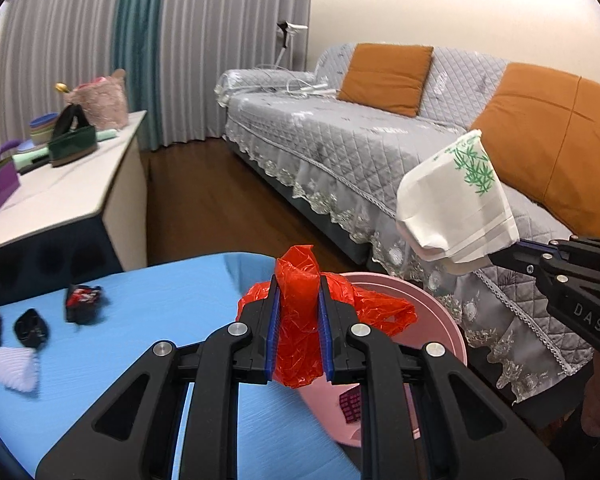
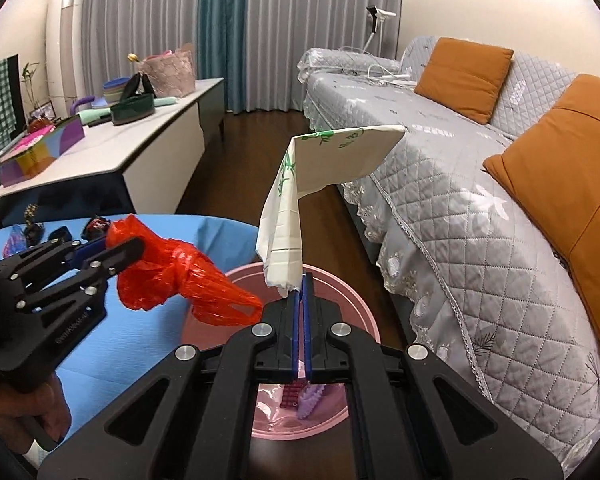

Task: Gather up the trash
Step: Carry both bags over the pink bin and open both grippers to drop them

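My left gripper (image 1: 299, 294) is shut on a crumpled red plastic bag (image 1: 300, 336) and holds it at the rim of a pink bin (image 1: 440, 312). In the right wrist view the left gripper (image 2: 112, 246) and the red bag (image 2: 172, 276) show at the left, beside the bin (image 2: 364, 312). My right gripper (image 2: 301, 286) is shut on a flattened white paper wrapper with green print (image 2: 324, 168), held upright above the bin. The wrapper also shows in the left wrist view (image 1: 456, 200), with the right gripper (image 1: 500, 256) below it. Small scraps lie in the bin (image 2: 300, 396).
Several small wrappers (image 1: 82, 302) lie on the blue table (image 1: 160, 320) at the left. A grey quilted sofa (image 2: 480, 220) with orange cushions runs along the right. A long white cabinet (image 2: 148, 148) with bags and boxes stands at the back left.
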A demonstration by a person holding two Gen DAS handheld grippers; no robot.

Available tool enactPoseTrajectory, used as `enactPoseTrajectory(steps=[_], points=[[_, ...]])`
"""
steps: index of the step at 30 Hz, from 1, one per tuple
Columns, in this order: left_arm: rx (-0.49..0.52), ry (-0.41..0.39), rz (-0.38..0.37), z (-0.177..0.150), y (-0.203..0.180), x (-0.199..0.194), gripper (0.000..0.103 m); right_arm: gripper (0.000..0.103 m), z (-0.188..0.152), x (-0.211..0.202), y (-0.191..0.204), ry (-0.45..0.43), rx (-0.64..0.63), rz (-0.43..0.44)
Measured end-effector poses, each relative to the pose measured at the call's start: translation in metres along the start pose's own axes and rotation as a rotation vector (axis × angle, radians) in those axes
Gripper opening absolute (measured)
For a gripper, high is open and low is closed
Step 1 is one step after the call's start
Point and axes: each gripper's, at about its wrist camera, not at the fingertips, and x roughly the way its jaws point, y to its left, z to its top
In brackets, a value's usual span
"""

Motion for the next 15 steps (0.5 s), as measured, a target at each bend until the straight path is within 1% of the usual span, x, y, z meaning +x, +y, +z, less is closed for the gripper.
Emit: enactPoseTrajectory(steps=[7, 9, 10, 11, 12, 13, 14, 15], points=[[0.011, 0.033, -0.031, -0.002, -0.008, 0.026, 0.017, 0.002, 0.000, 0.017, -0.006, 0.025, 0.015, -0.008], [0.016, 0.053, -0.060, -0.002, -0.010, 0.033, 0.022, 0.005, 0.000, 0.020, -0.006, 0.032, 0.013, -0.024], [0.018, 0.074, -0.081, -0.002, -0.011, 0.037, 0.032, 0.008, 0.000, 0.022, -0.007, 0.041, 0.016, -0.032], [0.020, 0.084, -0.086, -0.003, -0.012, 0.039, 0.042, 0.016, 0.000, 0.023, -0.009, 0.050, 0.026, -0.031], [0.023, 0.085, -0.079, -0.004, -0.012, 0.039, 0.043, 0.022, -0.001, 0.024, -0.010, 0.055, 0.036, -0.026], [0.022, 0.083, -0.069, -0.006, -0.011, 0.038, 0.043, 0.033, -0.001, 0.024, -0.011, 0.057, 0.046, -0.024], [0.015, 0.086, -0.071, -0.007, -0.010, 0.037, 0.043, 0.038, -0.001, 0.024, -0.012, 0.057, 0.050, -0.034], [0.007, 0.089, -0.073, -0.009, -0.008, 0.036, 0.043, 0.038, -0.001, 0.024, -0.012, 0.055, 0.049, -0.040]])
